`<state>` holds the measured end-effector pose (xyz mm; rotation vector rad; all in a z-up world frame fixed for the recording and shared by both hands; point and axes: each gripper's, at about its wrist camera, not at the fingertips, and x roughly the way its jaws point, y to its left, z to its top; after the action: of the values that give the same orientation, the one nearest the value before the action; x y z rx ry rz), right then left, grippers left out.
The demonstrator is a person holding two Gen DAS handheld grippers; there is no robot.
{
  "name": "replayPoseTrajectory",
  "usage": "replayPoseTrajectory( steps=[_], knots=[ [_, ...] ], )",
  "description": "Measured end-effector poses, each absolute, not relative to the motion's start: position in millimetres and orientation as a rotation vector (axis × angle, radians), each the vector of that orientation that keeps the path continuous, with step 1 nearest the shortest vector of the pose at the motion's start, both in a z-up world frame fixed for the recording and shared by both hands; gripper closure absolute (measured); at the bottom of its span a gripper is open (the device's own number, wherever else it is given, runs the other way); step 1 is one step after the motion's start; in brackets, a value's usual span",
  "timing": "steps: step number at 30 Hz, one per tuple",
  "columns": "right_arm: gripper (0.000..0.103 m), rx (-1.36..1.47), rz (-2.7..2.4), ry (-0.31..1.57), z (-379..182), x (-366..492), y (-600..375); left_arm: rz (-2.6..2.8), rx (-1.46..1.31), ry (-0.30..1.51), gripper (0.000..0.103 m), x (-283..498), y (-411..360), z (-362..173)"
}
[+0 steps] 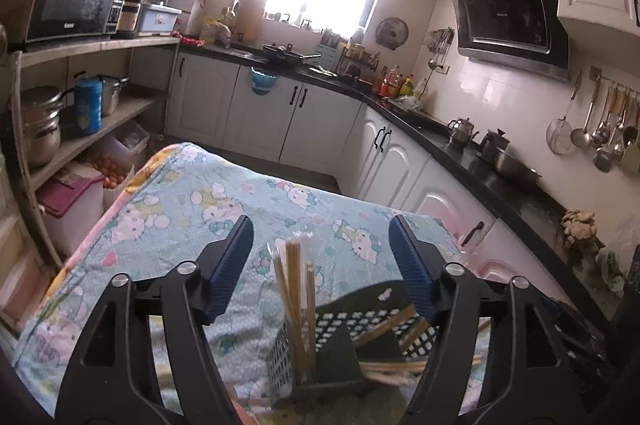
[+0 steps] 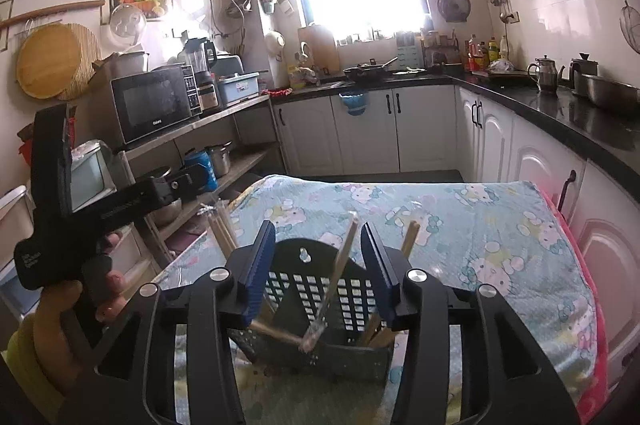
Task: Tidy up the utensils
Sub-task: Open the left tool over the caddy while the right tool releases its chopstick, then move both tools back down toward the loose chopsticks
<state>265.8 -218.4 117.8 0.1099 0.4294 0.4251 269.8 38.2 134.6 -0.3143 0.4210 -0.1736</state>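
Note:
A dark perforated plastic utensil holder [image 1: 340,341] [image 2: 320,289] stands on a table covered with a cartoon-cat cloth [image 1: 180,217] [image 2: 480,225]. Several wooden chopsticks in clear wrappers [image 1: 296,289] stand and lean in it. My left gripper [image 1: 320,257] is open above the holder, empty. My right gripper [image 2: 318,265] is open, jaws on either side of a wrapped chopstick [image 2: 336,273] that leans in the holder; the pads do not touch it. More chopsticks [image 2: 408,237] lean at the right. The left gripper's body and the hand on it [image 2: 80,225] show at the left of the right wrist view.
White cabinets with a black counter [image 1: 460,141] [image 2: 560,109] run along the back and right, with kettles and pots. Open shelves [image 1: 80,129] with a microwave [image 1: 76,1] [image 2: 156,105] stand left. Ladles hang on the wall [image 1: 600,129].

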Motion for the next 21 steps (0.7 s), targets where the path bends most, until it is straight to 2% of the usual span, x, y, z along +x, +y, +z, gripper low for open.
replayPoseTrajectory(
  steps=[3, 11, 13, 21],
  knots=[
    [0.052, 0.105, 0.421, 0.431, 118.4, 258.7, -221.7, -0.175, -0.308, 0.422, 0.032, 259.8, 38.3, 135.4],
    [0.047, 0.101, 0.406, 0.44, 115.7, 238.9, -231.1, -0.191, -0.311, 0.466, 0.023, 238.1, 38.3, 125.8],
    [0.045, 0.104, 0.403, 0.444, 115.0, 234.0, -232.8, -0.188, -0.306, 0.471, 0.018, 233.2, 39.1, 124.7],
    [0.038, 0.101, 0.402, 0.461, 109.4, 211.4, -235.7, -0.189, -0.284, 0.486, 0.013, 209.6, 36.1, 117.7]
  ],
)
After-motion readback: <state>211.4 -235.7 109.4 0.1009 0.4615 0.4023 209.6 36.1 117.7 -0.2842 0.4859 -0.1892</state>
